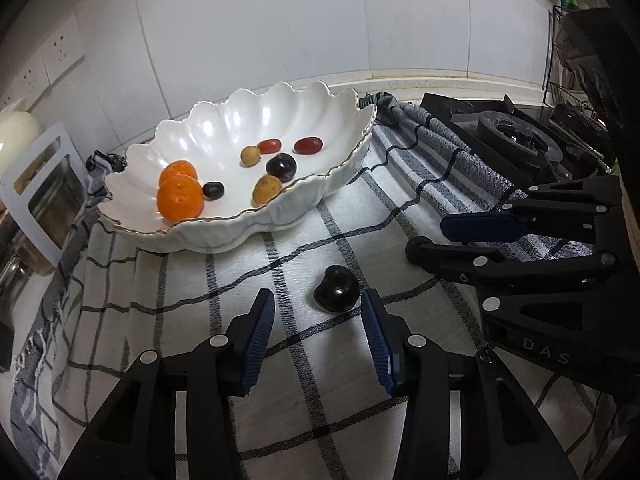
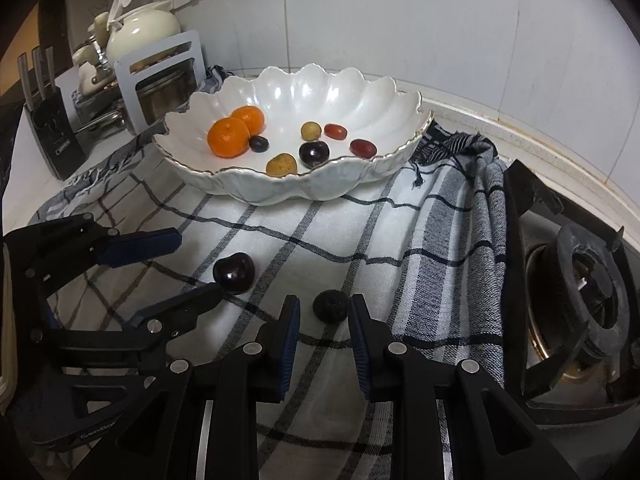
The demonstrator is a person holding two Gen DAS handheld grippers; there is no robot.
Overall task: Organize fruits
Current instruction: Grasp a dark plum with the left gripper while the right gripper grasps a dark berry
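On checked cloth, glossy dark cherry (image 1: 335, 289)

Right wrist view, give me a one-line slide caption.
Right gripper straddles a dark fruit on the checked cloth, white bowl of fruit behind.

Glossy ceramic bowl (image 1: 248, 120), woven checked cloth (image 1: 304, 360)

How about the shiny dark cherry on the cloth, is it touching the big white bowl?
Apart. The left wrist view shows the cherry lying on the checked cloth, with bare cloth between it and the bowl.
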